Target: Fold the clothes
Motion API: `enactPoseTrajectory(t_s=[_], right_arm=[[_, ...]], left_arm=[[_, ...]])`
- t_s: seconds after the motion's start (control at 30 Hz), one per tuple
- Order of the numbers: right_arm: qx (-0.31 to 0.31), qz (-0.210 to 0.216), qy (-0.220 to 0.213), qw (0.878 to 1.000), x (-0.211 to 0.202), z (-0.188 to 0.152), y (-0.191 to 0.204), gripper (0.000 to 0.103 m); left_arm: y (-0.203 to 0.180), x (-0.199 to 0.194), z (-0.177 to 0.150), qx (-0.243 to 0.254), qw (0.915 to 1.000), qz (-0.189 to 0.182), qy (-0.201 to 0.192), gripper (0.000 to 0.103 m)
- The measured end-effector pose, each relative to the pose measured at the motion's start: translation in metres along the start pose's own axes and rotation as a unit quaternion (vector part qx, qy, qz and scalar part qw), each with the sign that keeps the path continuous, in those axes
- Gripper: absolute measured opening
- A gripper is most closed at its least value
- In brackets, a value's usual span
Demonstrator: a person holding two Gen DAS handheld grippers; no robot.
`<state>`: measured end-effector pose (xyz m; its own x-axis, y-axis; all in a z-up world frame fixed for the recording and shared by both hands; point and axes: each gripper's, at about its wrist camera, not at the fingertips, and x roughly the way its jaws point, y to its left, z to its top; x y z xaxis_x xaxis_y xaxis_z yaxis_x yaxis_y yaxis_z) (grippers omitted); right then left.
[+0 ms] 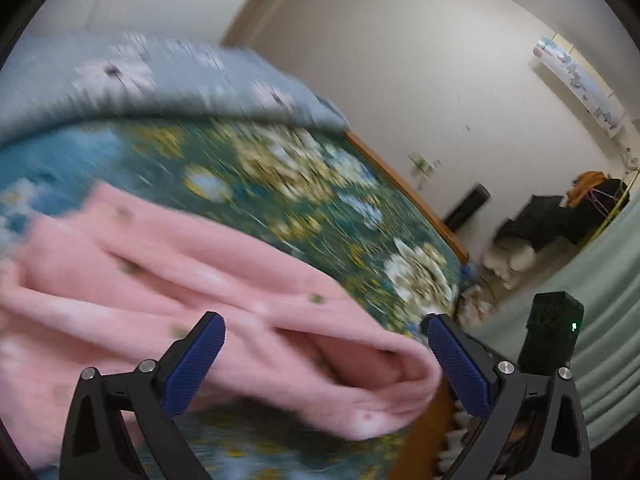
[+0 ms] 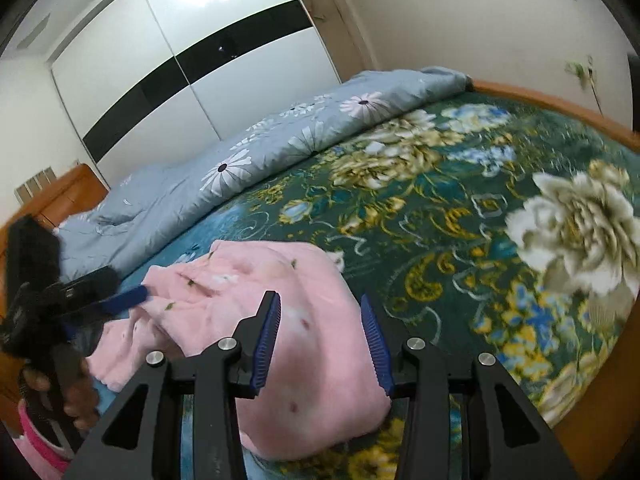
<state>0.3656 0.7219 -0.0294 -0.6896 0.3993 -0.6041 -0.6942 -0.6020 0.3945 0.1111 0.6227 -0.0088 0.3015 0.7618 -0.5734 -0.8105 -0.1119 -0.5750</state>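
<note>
A pink garment (image 1: pixel 180 280) with small green specks lies bunched and partly folded on a bed covered by a dark green floral blanket (image 1: pixel 280 184). My left gripper (image 1: pixel 324 322) hovers over the garment's rolled right edge, its jaws wide apart and holding nothing; this view is motion-blurred. In the right wrist view the pink garment (image 2: pixel 240 280) sits under my right gripper (image 2: pixel 319 300), whose jaws stand partly apart above the cloth without pressing on it. One blue finger (image 2: pixel 124 300) of the left gripper shows at the garment's left edge, with a hand (image 2: pixel 76 396) behind it.
A grey-blue daisy quilt (image 2: pixel 240 160) is heaped along the bed's far side. A wooden bed frame (image 2: pixel 540 96) rims the floral blanket (image 2: pixel 440 220). A white wardrobe (image 2: pixel 180 60) stands behind. Dark clothes (image 1: pixel 560 212) and a pale green curtain (image 1: pixel 608 300) lie beyond the bed.
</note>
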Motion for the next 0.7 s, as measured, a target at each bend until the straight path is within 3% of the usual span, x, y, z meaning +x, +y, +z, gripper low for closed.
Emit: enactPoseTrajectory(t_s=[0.17, 0.27, 0.3, 0.37, 0.4, 0.43, 0.57, 0.7], right_arm=[[-0.015, -0.004, 0.004, 1.000, -0.013, -0.011, -0.019, 0.043], [-0.002, 0.002, 0.002, 1.000, -0.015, -0.018, -0.032, 0.043], [0.005, 0.004, 0.001, 1.000, -0.015, -0.020, -0.037, 0.043], [0.019, 0.008, -0.001, 1.000, -0.014, -0.024, -0.046, 0.043], [0.024, 0.010, -0.002, 1.000, -0.015, -0.026, -0.050, 0.043], [0.028, 0.011, -0.003, 1.000, -0.017, -0.028, -0.053, 0.043], [0.044, 0.012, -0.015, 0.999, -0.029, -0.036, -0.065, 0.043], [0.048, 0.011, -0.024, 0.998, -0.041, -0.039, -0.063, 0.043]], left_arm=[[-0.009, 0.034, -0.011, -0.032, 0.9986, -0.016, 0.037, 0.099], [-0.018, 0.051, -0.013, -0.043, 0.9974, -0.018, 0.054, 0.086], [-0.020, 0.056, -0.013, -0.047, 0.9969, -0.019, 0.060, 0.076], [-0.026, 0.065, -0.013, -0.043, 0.9971, -0.004, 0.063, 0.042], [-0.028, 0.068, -0.012, -0.040, 0.9972, 0.005, 0.063, 0.012], [-0.030, 0.070, -0.012, -0.037, 0.9973, 0.014, 0.062, 0.006], [-0.039, 0.042, -0.004, -0.011, 0.9995, 0.026, 0.013, 0.006], [-0.051, -0.040, 0.017, 0.031, 0.9956, 0.036, -0.080, 0.006]])
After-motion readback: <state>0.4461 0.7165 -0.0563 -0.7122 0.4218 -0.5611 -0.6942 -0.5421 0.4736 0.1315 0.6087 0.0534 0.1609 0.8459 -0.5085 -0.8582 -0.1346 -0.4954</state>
